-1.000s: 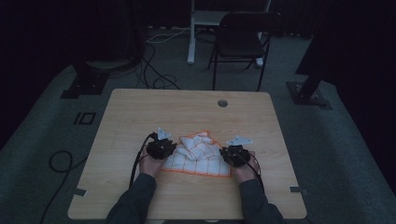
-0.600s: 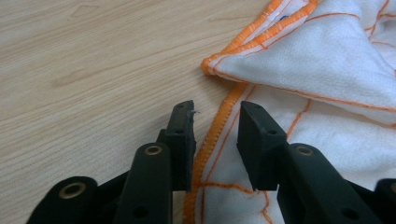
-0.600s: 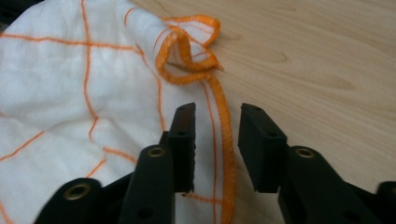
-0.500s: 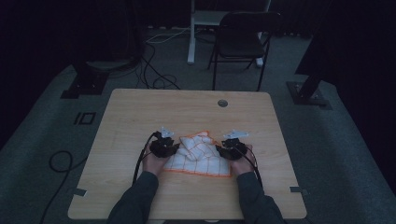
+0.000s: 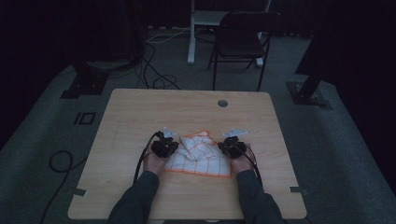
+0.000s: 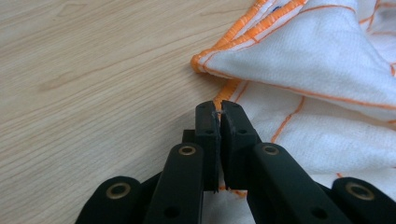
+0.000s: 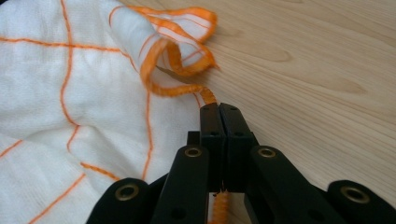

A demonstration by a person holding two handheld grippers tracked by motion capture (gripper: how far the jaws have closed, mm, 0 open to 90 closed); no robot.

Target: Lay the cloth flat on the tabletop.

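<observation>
Since a sec ago both tools have pinched in: the jaws have just been closing, and now the left tool [image 5: 164, 147] is clamped on the orange edge of the white cloth [image 5: 200, 156] at its left side, and the right tool [image 5: 232, 148] is clamped on the orange hem at its right side. The right hand [image 5: 242, 163] slid a bit left vs. before; the left hand [image 5: 154, 163] stayed put. The cloth lies on the near middle of the tabletop [image 5: 140, 112], w/ a bunched fold on its far part. The tabletop is light wood w/ a small round hole [image 5: 222, 103] near the far edge. The room is dark, w/ grey carpet [image 5: 336, 140], a black chair [image 5: 243, 42] far back & cables [image 5: 154, 70] on the floor.
</observation>
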